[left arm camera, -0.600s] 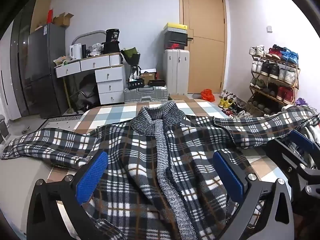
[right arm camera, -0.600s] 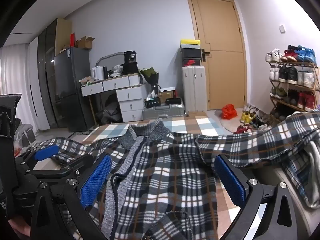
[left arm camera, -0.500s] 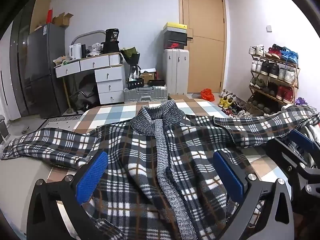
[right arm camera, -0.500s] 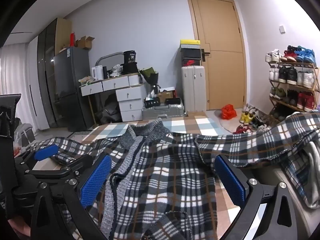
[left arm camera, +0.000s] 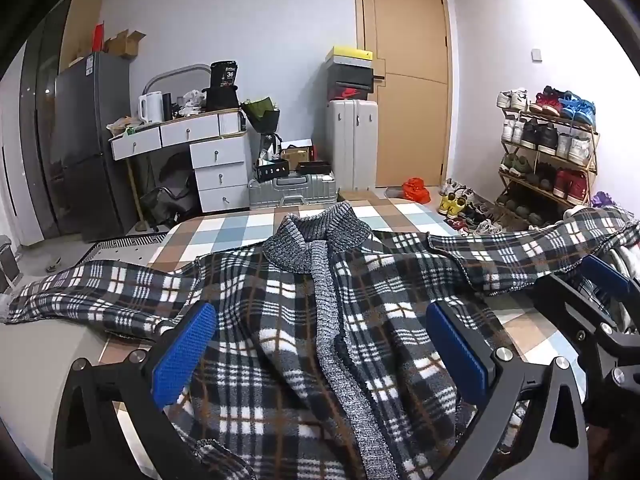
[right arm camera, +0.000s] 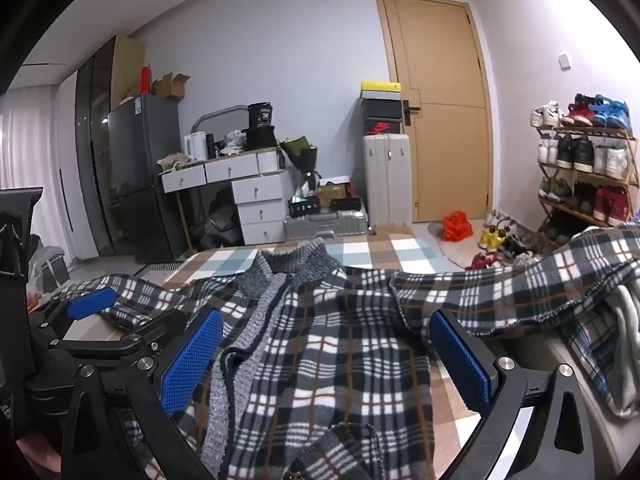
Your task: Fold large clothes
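On the checked bed (left arm camera: 224, 236), a plaid jacket (left arm camera: 288, 320) lies front up, collar toward the door (left arm camera: 408, 76), sleeves spread to both sides. Left gripper (left arm camera: 320, 354) and right gripper (right arm camera: 326, 354) hover above its lower body, jaws wide apart, gripping nothing.

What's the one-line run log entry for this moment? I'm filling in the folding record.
stage: pre-fold | plaid jacket: spread flat, sleeves out | left gripper: open, above hem | right gripper: open, empty
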A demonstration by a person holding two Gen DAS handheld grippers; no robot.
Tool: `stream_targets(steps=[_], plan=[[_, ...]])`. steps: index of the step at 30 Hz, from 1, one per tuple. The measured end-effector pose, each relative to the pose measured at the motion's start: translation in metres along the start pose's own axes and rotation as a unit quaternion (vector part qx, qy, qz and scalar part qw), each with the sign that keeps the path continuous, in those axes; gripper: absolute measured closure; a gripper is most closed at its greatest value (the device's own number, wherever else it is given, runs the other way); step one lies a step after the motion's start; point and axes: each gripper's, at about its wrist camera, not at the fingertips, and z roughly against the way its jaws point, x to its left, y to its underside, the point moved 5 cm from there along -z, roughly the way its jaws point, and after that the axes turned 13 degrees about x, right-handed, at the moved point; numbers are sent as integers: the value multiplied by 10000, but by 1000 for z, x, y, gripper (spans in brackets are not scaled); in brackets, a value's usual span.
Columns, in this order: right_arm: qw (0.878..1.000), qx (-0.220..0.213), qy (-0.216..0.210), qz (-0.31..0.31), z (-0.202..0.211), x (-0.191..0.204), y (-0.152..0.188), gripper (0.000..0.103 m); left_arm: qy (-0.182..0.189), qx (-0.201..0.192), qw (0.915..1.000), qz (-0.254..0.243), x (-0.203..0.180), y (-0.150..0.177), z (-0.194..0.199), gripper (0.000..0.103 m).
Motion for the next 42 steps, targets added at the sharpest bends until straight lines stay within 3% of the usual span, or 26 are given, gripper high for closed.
stream_targets(steps=[42], plan=[[10000,-3,-24,-62,1,-1,0,0,-83,-107,9999,-58,-2,1,3,1]])
